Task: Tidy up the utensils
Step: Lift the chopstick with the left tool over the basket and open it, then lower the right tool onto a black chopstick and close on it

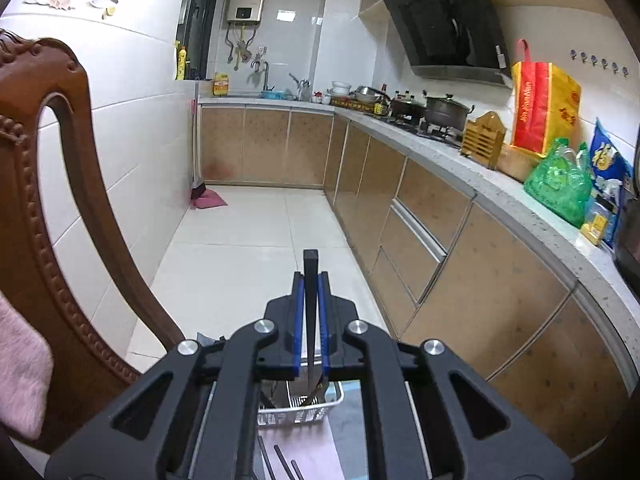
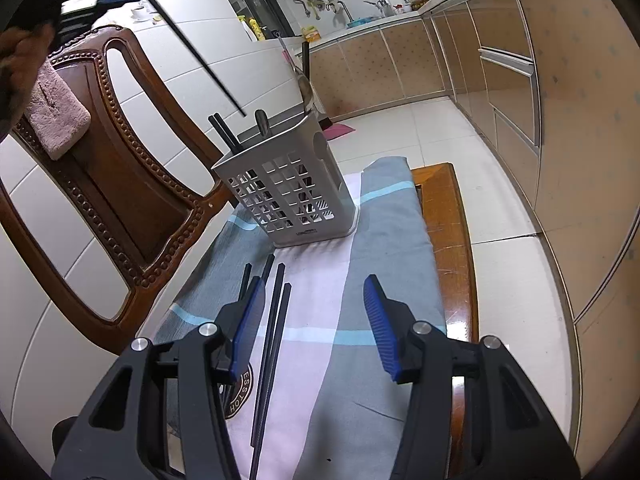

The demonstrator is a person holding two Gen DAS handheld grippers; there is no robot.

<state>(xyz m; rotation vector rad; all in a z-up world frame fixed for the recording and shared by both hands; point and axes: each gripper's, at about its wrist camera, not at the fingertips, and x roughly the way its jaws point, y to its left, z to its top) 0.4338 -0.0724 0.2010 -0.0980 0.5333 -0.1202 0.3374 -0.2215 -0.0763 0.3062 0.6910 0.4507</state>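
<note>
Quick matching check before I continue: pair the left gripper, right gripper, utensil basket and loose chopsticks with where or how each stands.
Things:
1. left gripper
2. right gripper
3. utensil basket
4. loose chopsticks

States:
A. lying flat on the cloth
B. open, holding nothing
C. shut on one black chopstick, raised in the air
D. upright on the cloth, with chopsticks and a spoon inside

Pairs: 1-C, 2-B, 3-D, 4-A
</note>
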